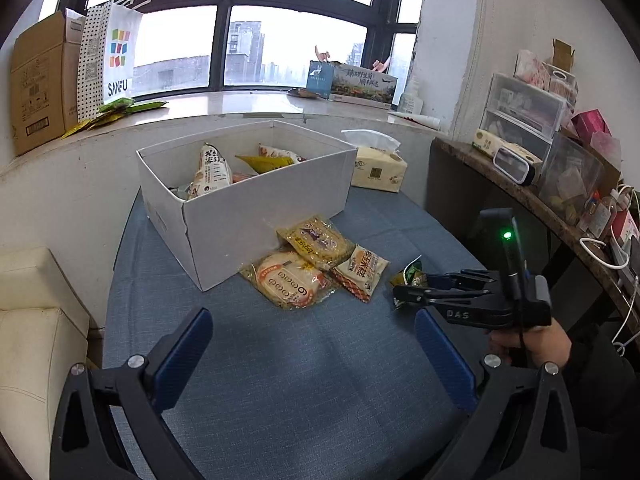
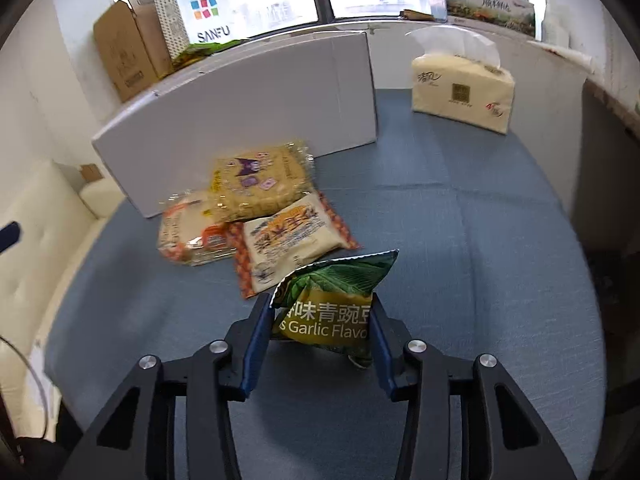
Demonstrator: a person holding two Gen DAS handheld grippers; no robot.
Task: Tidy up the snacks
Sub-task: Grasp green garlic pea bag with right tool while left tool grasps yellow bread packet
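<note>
A white cardboard box (image 1: pixel 256 216) stands on the blue cloth and holds several snack packets (image 1: pixel 212 172). Three packets lie in a pile in front of it: a yellow one (image 1: pixel 316 242), an orange-printed one (image 1: pixel 288 280) and a white one (image 1: pixel 360 270). My right gripper (image 2: pixel 320 320) is shut on a green garlic pea packet (image 2: pixel 332 300), seen from the side in the left wrist view (image 1: pixel 408 280), just right of the pile. My left gripper (image 1: pixel 314 344) is open and empty, low over the cloth in front of the pile.
A tissue pack (image 1: pixel 380 168) sits right of the box. A cream cushion (image 1: pixel 36 340) lies left of the table. A cluttered side shelf (image 1: pixel 560 168) stands on the right. The windowsill behind holds a cardboard box (image 1: pixel 40 80) and a paper bag (image 1: pixel 108 56).
</note>
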